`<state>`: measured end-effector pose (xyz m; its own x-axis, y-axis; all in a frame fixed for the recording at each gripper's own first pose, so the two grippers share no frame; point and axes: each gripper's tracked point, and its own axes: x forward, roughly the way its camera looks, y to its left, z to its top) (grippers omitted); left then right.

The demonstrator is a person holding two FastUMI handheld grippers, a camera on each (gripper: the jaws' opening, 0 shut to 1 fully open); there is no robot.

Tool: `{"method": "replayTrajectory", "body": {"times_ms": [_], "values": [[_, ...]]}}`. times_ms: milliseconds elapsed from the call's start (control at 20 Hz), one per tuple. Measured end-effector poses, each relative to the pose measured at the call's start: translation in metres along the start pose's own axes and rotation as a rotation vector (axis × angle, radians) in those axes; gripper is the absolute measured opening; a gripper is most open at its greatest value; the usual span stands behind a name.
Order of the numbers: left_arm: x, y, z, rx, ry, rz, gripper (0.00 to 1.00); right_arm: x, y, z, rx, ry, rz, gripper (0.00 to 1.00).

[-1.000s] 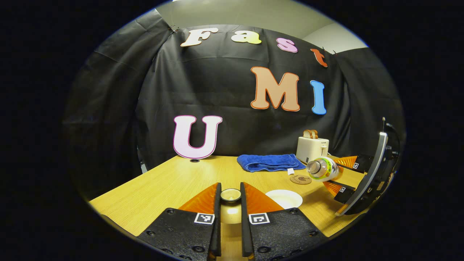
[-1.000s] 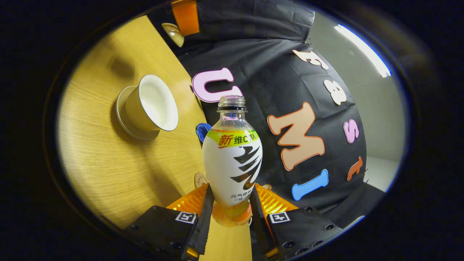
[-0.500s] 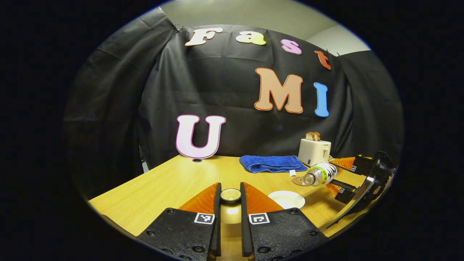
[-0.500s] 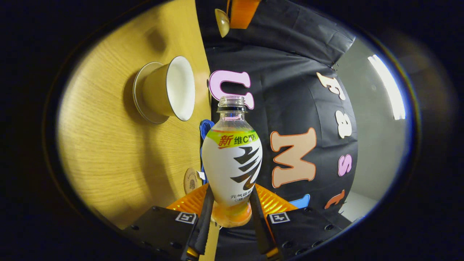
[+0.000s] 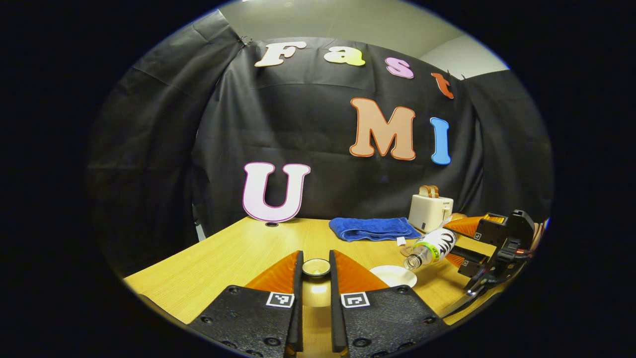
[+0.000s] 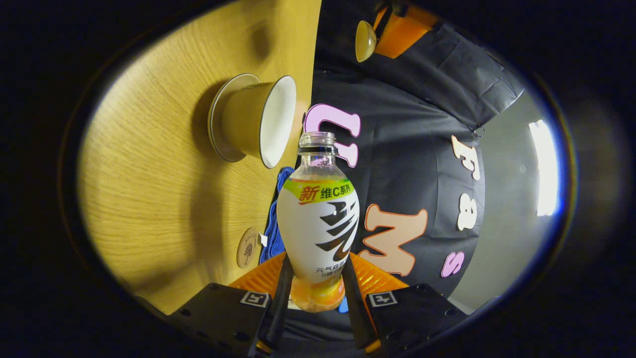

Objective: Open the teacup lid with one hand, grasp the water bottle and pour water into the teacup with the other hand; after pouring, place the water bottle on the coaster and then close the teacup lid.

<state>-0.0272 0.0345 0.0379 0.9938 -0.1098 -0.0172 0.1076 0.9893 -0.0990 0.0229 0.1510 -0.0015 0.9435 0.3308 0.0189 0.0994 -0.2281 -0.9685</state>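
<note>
Step now: pouring. The bottle is tipped over with its open mouth close to the cup's rim. I see no water falling in either view.

Right gripper (image 6: 314,293): both fingers squeeze the lower part of the water bottle (image 6: 318,223). In the left gripper view this gripper (image 5: 477,248) holds the bottle (image 5: 431,246) lying almost flat, mouth tipped a bit down, just over the teacup (image 5: 393,275).

Left gripper (image 5: 316,278): its fingers are close together and pinch the teacup lid (image 5: 316,267) by its knob. The lid is lifted off the table (image 5: 238,253), away to the side of the cup. In the right gripper view the lid (image 6: 365,41) hangs from the orange fingers far off.

Teacup: it stands open on its saucer on the table (image 6: 149,199), near the bottle's mouth (image 6: 258,127).

Coaster (image 6: 247,247): a round brown one, flat on the table beside the blue towel (image 5: 372,227). Nothing is on it.

What could go wrong, spill: the bottle's mouth looks near the edge of the cup, not over the middle. If it tips more from here, I think water could run down the outside and wet the table.

What could go wrong, bump: the mouth is very close to the rim. A small push down could knock the cup on its saucer.

What could go wrong, slip: the bottle is round and smooth and held low down. Tipped this far, it could twist or slide in the fingers.

What could go wrong, lid: it hangs by a tiny knob. If the left fingers loosen, it could fall and crack.

Other things: a toaster (image 5: 430,211) with bread stands behind, well away.
</note>
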Motion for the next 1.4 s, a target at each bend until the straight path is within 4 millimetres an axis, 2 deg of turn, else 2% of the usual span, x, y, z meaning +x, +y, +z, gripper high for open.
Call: {"method": "replayTrajectory", "body": {"times_ms": [200,750,1000,1150,1400], "values": [[-0.002,0.000,0.003,-0.002,-0.002,-0.001,0.19,0.002,0.001,0.002,-0.090,-0.015,-0.008,0.59],[-0.004,0.001,0.007,-0.001,-0.012,-0.004,0.20,0.005,-0.012,0.006,-0.266,-0.047,-0.009,0.56],[-0.004,-0.001,0.007,-0.002,-0.012,-0.009,0.19,0.007,-0.014,0.009,-0.300,-0.068,0.004,0.56],[-0.004,-0.002,0.007,-0.003,-0.012,-0.008,0.19,0.007,-0.008,0.005,-0.218,-0.057,0.038,0.56],[-0.004,-0.003,0.007,-0.003,-0.010,-0.011,0.19,0.001,0.008,0.002,0.061,-0.011,0.124,0.57]]}}
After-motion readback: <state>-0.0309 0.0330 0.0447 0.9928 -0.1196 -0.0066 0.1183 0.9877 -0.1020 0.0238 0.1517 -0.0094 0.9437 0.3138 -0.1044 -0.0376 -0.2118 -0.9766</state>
